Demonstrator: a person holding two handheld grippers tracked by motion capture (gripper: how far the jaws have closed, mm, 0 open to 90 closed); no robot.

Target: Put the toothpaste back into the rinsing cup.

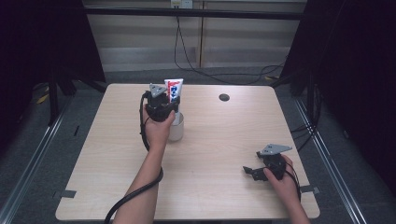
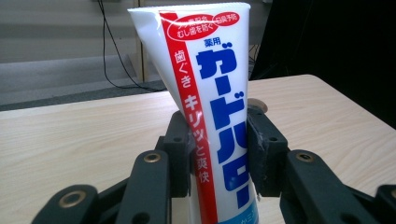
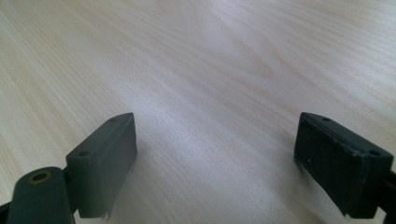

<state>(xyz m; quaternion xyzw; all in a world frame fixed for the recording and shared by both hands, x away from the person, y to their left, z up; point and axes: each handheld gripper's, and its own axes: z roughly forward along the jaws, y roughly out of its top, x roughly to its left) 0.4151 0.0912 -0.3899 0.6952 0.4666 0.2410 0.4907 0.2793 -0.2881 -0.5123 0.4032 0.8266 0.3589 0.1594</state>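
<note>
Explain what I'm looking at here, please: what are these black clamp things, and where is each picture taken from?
A person sits at a wooden table with a hand-held clamp tool in each hand. One picture looks down from above; the other two come from cameras riding on each tool. The left gripper has its jaws closed on a white toothpaste tube, held upright over a pale cup. The right gripper rests low near the table's right edge, its jaws apart with bare wood between them. A small dark round spot sits near the far edge.
</note>
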